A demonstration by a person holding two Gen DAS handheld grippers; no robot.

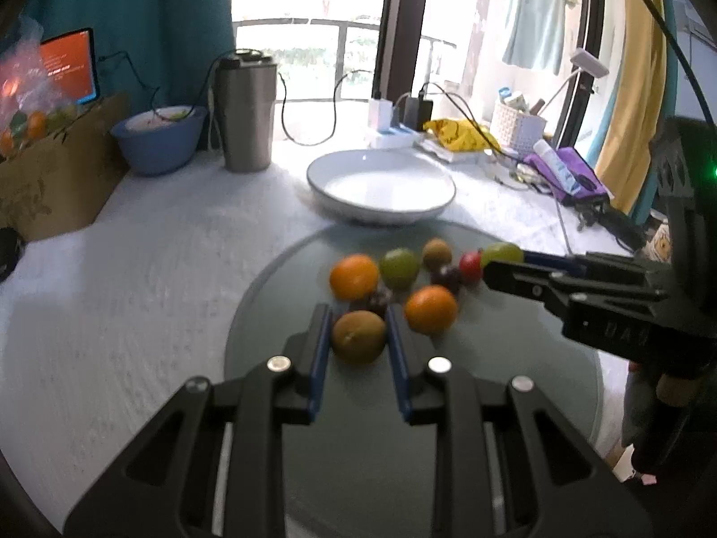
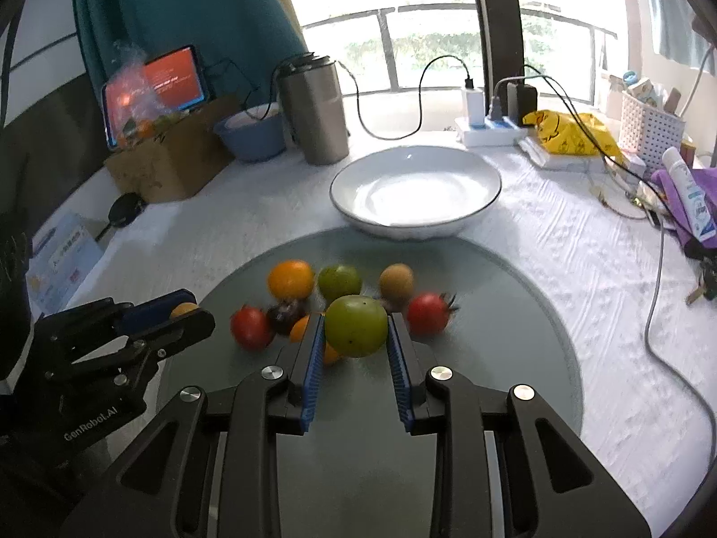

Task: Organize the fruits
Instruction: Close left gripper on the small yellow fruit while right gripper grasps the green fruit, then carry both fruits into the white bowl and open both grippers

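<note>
Now left gripper [image 1: 358,327] level, clamping kiwi [image 1: 358,336]; right gripper [image 2: 356,336] seemingly gripping green fruit [image 2: 355,325].

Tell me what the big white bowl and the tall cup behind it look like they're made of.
White bowl: likely glazed ceramic, given its glossy glare and thin dark rim. Tall cup: probably brushed stainless steel, since it has a dull grey metallic sheen and a dark lid.

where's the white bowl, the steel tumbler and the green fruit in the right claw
white bowl [image 2: 486,206]: right wrist view, right rim.
steel tumbler [image 2: 316,116]: right wrist view, middle of its body.
green fruit [image 2: 355,326]: right wrist view, front face, between the claw's pads.
</note>
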